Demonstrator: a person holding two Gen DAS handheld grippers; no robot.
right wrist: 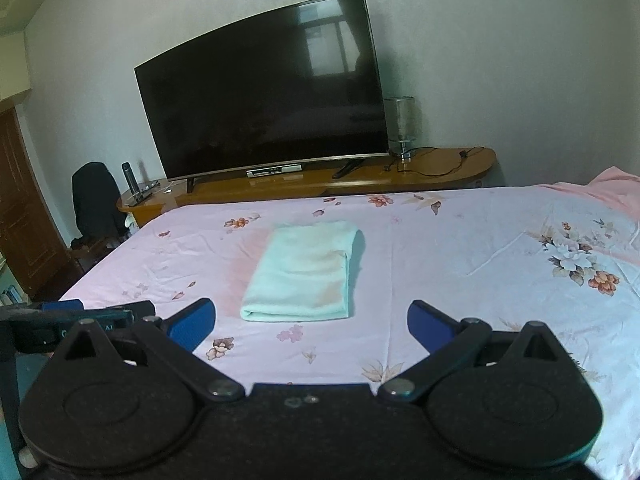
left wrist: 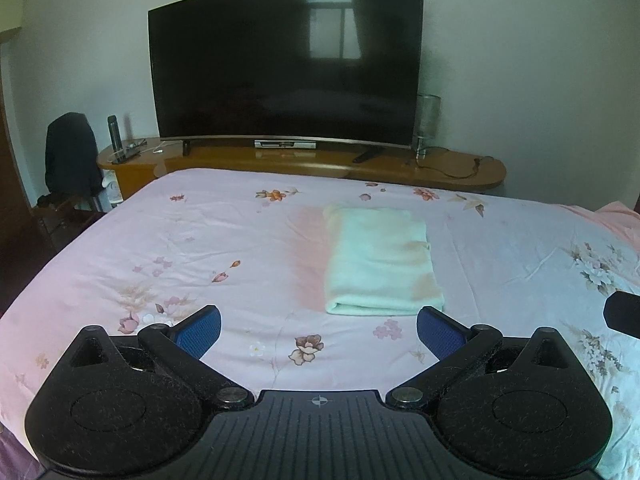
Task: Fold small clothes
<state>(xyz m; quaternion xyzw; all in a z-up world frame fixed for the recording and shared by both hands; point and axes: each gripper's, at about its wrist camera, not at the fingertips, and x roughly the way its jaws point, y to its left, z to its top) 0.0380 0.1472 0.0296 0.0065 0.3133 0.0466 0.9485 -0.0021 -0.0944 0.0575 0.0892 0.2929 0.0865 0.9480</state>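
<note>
Both of my claws sit nearest the lens, each spread wide and gripping nothing. My left claw (left wrist: pixel 319 332) hangs over the bed (left wrist: pixel 200 248), its blue pads (left wrist: pixel 200 330) far apart, and between them only the flowered sheet shows. My right claw (right wrist: pixel 312 326) is just the same: fingers splayed, blue pads (right wrist: pixel 192 324) well apart, bare sheet between.

Ahead of both claws lies the cloth (left wrist: pixel 380 260), pale mint green, already folded into a neat oblong and resting flat on the bed. From the left wrist it lies just beyond my right-hand pad, its near folded edge close to that fingertip but not touching. From the right wrist the cloth (right wrist: pixel 304 272) lies ahead and a little left of centre, its near edge rounded by the fold, apart from both pads. A faint pinkish band on the sheet runs along the cloth's left side.

Left of the cloth, in the right wrist view, part of my left claw (right wrist: pixel 80 316) pokes in from the edge, dark with a blue piece on it. In the left wrist view a dark tip (left wrist: pixel 622 312) shows right of the cloth at the frame edge.

Beyond the cloth, past the foot of the bed, a long wooden bench (left wrist: pixel 304 160) carries a big dark TV (left wrist: pixel 284 68). A glass lamp (left wrist: pixel 427 124) stands on the bench to the right of the TV, and a dark bottle (left wrist: pixel 114 132) to its left.
</note>
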